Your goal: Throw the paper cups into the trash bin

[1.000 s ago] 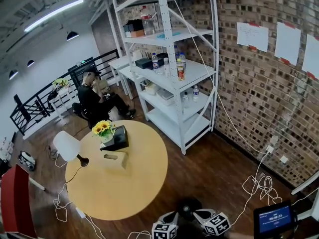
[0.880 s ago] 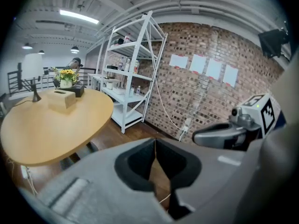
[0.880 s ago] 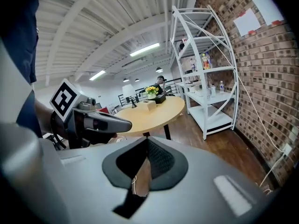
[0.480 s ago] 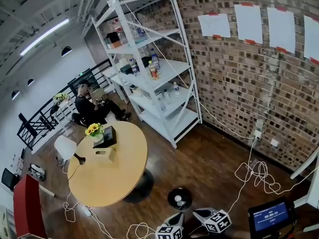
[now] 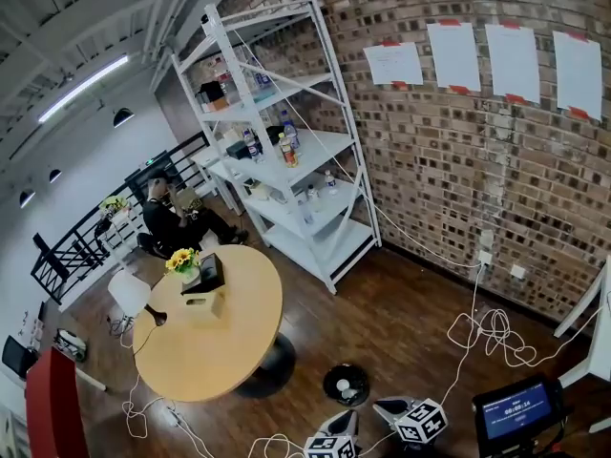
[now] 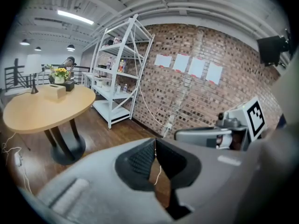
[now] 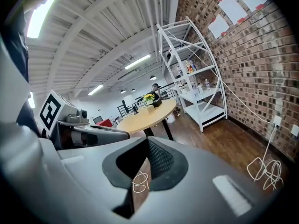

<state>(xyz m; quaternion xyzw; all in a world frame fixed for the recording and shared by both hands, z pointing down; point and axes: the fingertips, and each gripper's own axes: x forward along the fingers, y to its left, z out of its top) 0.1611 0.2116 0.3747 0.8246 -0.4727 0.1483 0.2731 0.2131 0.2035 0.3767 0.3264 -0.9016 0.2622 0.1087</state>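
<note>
Change: the head view has drawn back, so the trash bin (image 5: 346, 385), cut off at the bottom edge a second ago, now shows whole on the floor (image 5: 401, 313). The round surface (image 5: 215, 337) sits further left and looks smaller.
Trash bin: small, round and dark. It stands on the wooden floor just beyond the tips of both tongs and near the foot of the surface.
Paper cups (image 5: 343, 387): pale shapes lying inside the trash bin; they are too small to count.
Left tongs (image 5: 342, 416): low in the head view, pointing toward the bin. The left gripper view shows them closed, tips touching, with only floor and a white cable in the gap below.
Right tongs (image 5: 386, 406): just beside the left pair and also aimed at the bin. The right gripper view shows them closed and gripping nothing.
Surface: carries yellow flowers (image 5: 181, 260), a black box (image 5: 209, 273), a cardboard box (image 5: 203, 303) and a lamp (image 5: 131, 295), all at its far end.
Shelf (image 5: 320, 146): white and open, standing against the brick wall (image 5: 458, 179); bottles (image 5: 286, 147) and boxes are on its boards.
Wall: four sheets of paper (image 5: 453, 55) are taped in a row.
Floor: white cables (image 5: 492, 332) lie coiled near the wall, and a lit screen (image 5: 516, 412) is at the lower right.
Person (image 5: 174, 219): seated beyond the surface, by the railing.
</note>
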